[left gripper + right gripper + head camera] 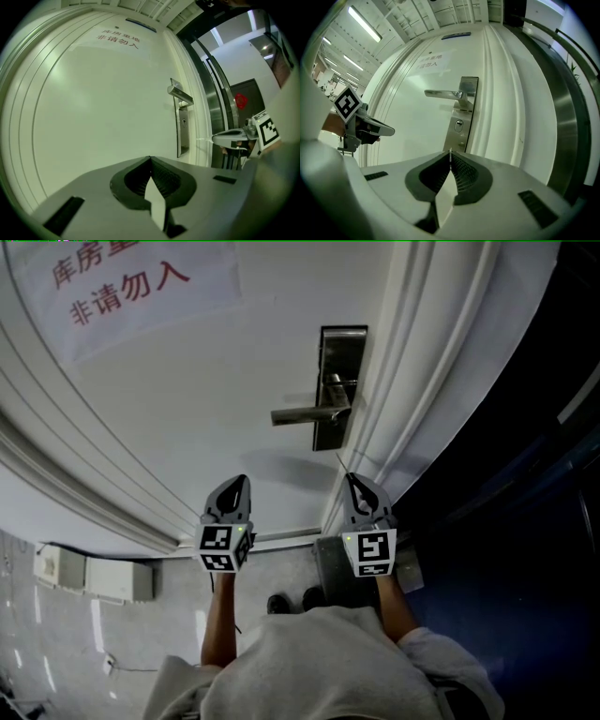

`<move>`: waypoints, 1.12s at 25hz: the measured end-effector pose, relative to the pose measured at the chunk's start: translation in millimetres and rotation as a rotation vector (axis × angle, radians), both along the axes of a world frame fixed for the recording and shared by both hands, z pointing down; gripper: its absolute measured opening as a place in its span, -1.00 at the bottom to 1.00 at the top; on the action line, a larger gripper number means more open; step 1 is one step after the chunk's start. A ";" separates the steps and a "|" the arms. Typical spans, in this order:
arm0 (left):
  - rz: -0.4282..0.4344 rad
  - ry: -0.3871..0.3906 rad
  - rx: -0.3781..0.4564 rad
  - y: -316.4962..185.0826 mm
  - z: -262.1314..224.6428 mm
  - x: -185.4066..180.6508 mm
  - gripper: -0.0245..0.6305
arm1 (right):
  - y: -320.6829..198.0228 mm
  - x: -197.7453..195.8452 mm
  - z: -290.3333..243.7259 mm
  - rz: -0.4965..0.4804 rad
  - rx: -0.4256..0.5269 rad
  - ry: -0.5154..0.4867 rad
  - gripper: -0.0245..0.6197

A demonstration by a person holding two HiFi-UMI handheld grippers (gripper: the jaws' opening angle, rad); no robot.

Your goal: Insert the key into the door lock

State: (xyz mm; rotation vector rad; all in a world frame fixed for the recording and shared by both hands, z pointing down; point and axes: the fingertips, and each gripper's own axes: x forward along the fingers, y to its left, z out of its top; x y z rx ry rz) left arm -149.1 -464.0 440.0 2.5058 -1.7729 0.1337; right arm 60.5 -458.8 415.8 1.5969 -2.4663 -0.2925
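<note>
Right tongs (450, 157) are pressed together and pinching the key (450, 153). It's just a thin sliver poking out past the tips, aimed at the door (412, 70). The key isn't in the lock: in the right gripper view the keyhole (459, 124) sits above and a bit right of the key tip, with clear space between them. In the head view the key tip shows just under the bottom edge of the steel lock plate (457, 139).

Left tongs (150, 158) are closed tip to tip with nothing between them. They're held out at the plain door panel, off to the left of the lock. The two sets of tongs sit side by side at about the same height, each with its marker cube facing back toward the person's forearms.

Moving out from there, the lever handle (443, 93) sticks out level to the left from the top part of the plate, and the keyhole is underneath it. Just right of the plate there's the ribbed white door frame (412, 381). Up on the door there's a paper sign (122, 282) with red Chinese characters. Down at the bottom of the head view you can see the grey-sleeved person, dark shoes (278, 604) on a pale floor (141, 634), and a couple of pale boxes (89, 576) low on the wall at the left.
</note>
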 end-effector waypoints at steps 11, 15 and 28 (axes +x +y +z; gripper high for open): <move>0.032 0.002 0.007 4.9 -0.7 -2.8 -0.87 | 0.5 -5.5 -14.4 0.024 0.053 0.057 -0.83; 0.034 0.001 0.016 4.5 -5.2 -5.3 -0.87 | -7.7 -6.7 -35.7 0.025 0.094 0.060 -0.83; 0.046 0.005 0.030 6.3 -11.2 -12.7 -0.87 | -21.3 -7.8 -80.2 0.055 0.226 0.180 -0.83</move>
